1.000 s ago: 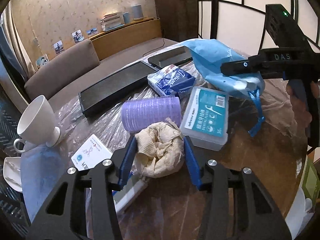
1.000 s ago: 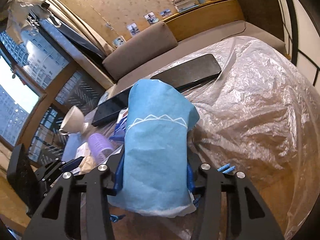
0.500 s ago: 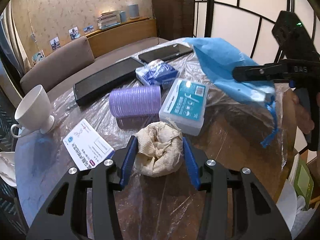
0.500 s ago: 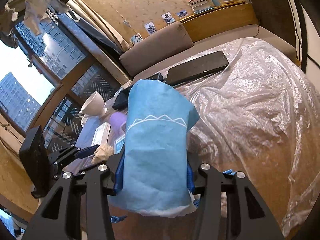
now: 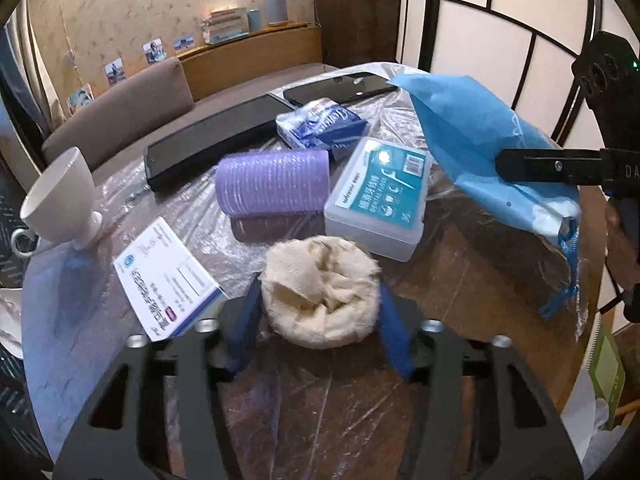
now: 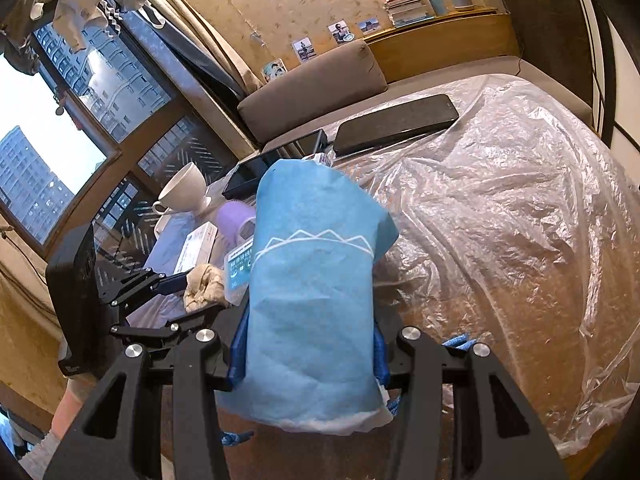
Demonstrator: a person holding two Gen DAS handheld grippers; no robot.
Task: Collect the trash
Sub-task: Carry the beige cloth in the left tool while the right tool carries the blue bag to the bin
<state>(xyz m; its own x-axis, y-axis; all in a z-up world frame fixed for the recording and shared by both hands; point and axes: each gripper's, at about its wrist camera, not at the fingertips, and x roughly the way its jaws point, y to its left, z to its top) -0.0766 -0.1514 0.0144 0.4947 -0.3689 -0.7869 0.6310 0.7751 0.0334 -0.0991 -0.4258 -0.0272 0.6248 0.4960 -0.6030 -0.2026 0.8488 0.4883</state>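
While our left gripper (image 5: pixel 320 312) is closed on a crumpled beige paper wad (image 5: pixel 320 292), we hold this wad just above the near part of the table (image 5: pixel 460 288), which is covered with thin clear plastic film. Both blue pads press the sides of the wad. Our right gripper (image 6: pixel 308 352) is clamped on a light blue bag (image 6: pixel 316 288); the bag stands up between its fingers and its blue drawstring (image 5: pixel 566 276) hangs down. In the left wrist view, the bag is on the right, lifted over the table edge, well apart from the wad.

Just beyond the wad lies a clear plastic floss box (image 5: pixel 380 196) with a teal label. To its left a purple roller (image 5: pixel 272 184) lies on its side, and behind both is a blue and white tissue pack (image 5: pixel 320 126). A white card box (image 5: pixel 168 276) lies near left, beside the left finger. Farther left a white cup (image 5: pixel 60 200) is tipped over. Two dark flat devices (image 5: pixel 208 136) lie at the far side.
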